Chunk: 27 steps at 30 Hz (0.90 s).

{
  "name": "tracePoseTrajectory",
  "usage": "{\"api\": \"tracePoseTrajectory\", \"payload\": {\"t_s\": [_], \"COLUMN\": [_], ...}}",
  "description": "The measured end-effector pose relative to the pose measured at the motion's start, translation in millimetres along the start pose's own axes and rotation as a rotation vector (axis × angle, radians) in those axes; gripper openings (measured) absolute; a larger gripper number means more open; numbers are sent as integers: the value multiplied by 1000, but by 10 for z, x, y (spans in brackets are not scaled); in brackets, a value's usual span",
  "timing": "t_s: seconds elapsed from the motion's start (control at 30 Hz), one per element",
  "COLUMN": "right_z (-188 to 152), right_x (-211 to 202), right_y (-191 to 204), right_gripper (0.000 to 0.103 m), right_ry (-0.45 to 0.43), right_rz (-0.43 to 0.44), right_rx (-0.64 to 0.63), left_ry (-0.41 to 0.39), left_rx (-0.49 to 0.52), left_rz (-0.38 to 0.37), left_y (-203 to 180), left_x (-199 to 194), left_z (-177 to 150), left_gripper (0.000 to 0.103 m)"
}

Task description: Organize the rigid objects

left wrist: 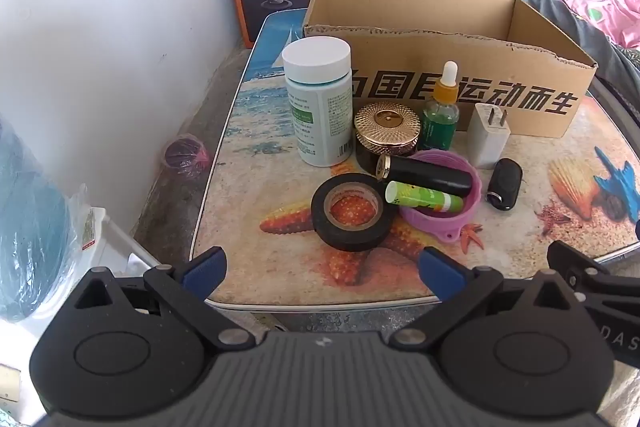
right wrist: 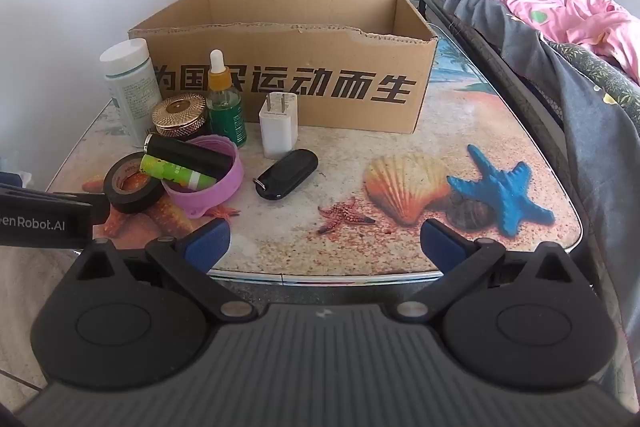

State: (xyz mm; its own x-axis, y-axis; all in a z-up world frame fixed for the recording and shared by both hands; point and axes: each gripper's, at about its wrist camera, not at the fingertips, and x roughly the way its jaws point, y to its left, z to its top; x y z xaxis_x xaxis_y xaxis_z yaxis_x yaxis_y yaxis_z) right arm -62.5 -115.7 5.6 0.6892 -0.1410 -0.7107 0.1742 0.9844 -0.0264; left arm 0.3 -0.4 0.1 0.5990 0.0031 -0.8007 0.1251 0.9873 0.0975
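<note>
The left gripper [left wrist: 322, 267] is seen along the bottom of the left wrist view, tilted downward, with its jaws spread wide and nothing held between them. Its blue pads [left wrist: 204, 269] are seen at lower left and lower right of centre. The right gripper [right wrist: 324, 245] is presented likewise in the right wrist view: tilted downward, jaws fully apart, nothing gripped. Part of the left gripper's black body is seen at the left edge of that view.
</note>
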Motion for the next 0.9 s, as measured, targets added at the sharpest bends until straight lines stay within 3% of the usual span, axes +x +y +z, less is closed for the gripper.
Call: {"api": "tracePoseTrajectory", "payload": {"t_s": [0.23,0.9], "right_z": [45,39], "right_x": [-31,-123], "right_y": [19,-55], "right_gripper": [102,102], "right_ry": [-47,-46], "right_rz": [8,28], "right_rx": [13,32], "left_ry": [-11,-7], "left_rx": [9,8], "left_rz": [11,19], "left_y": [-15,-13], "left_x": [-8,-17], "left_z": [-12,-15], "left_gripper": [103,103]}}
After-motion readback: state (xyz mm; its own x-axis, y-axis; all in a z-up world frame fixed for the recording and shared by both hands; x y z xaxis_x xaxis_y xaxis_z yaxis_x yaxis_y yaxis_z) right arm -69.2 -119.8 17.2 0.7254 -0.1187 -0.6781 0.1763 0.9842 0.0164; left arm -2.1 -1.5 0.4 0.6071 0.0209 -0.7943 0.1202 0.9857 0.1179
